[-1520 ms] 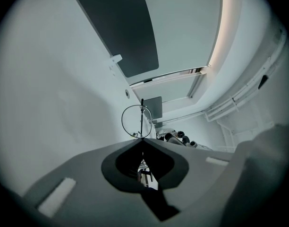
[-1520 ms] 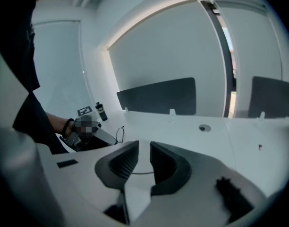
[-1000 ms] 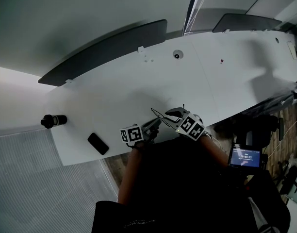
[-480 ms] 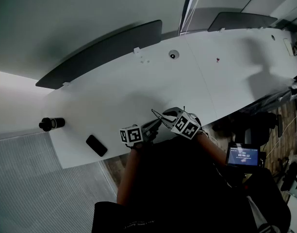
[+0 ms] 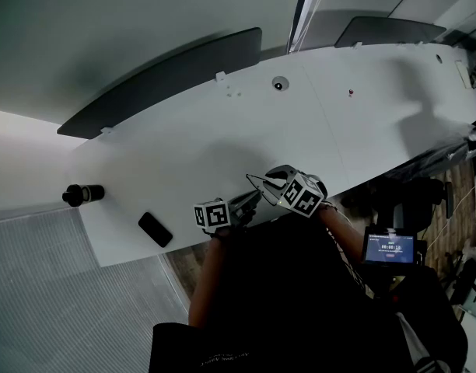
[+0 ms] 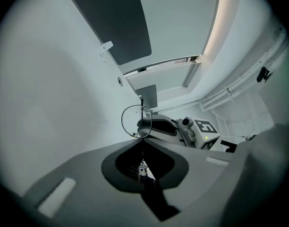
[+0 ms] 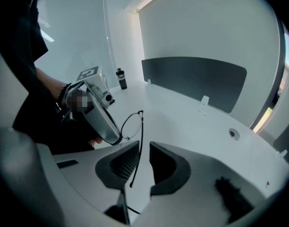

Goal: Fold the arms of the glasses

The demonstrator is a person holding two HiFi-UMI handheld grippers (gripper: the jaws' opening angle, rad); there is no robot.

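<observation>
The left tool (image 6: pixel 142 140) is pinching shut on the glasses (image 6: pixel 135 121) at the frame beside one lens, holding them over the near edge of the white table (image 5: pixel 183 154). The right tool (image 7: pixel 144 146) is standing open (only a narrow gap), with one thin arm (image 7: pixel 137 160) running between its jaws.

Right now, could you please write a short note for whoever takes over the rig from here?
Left gripper: shut on the glasses at a lens rim, near the front edge of the white table.
Right gripper: open, one arm of the glasses running through the gap between its jaws.
Done: glasses gripped and steadied; that arm stands out unfolded.
Left: swing it in against the frame, then check the other arm, which I cannot make out.
</observation>
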